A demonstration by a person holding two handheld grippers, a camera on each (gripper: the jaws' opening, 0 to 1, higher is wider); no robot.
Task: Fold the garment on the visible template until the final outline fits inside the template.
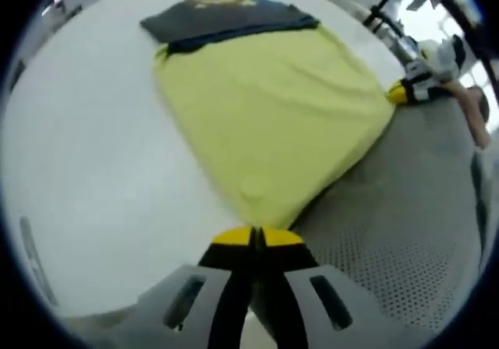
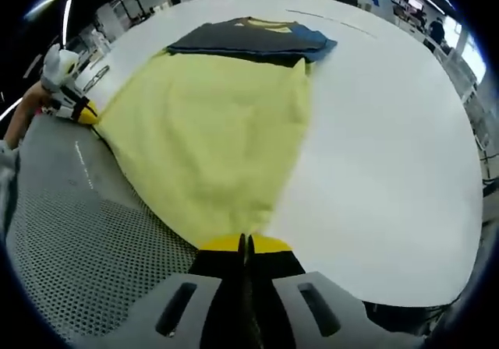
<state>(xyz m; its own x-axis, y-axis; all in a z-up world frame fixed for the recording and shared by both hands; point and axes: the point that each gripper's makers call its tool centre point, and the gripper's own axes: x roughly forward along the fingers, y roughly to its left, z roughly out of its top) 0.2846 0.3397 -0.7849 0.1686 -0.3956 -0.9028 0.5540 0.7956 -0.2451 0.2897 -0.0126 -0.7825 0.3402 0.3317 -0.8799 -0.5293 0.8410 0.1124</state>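
A pale yellow garment (image 1: 273,107) lies spread flat on the white table (image 1: 93,170), reaching from my jaws to the far end. My left gripper (image 1: 255,237) is shut on its near corner, yellow tips pressed together. In the right gripper view the same garment (image 2: 210,131) runs away from my right gripper (image 2: 243,245), which is shut on another near corner. The right gripper (image 1: 407,92) also appears at the garment's right corner in the left gripper view. The left gripper (image 2: 78,111) shows at the garment's left corner in the right gripper view.
A folded dark grey and blue garment pile (image 1: 226,18) (image 2: 253,37) lies at the yellow garment's far edge. A grey perforated surface (image 1: 398,232) (image 2: 70,240) borders the white table (image 2: 390,146). A person's arm (image 1: 472,107) holds the other gripper.
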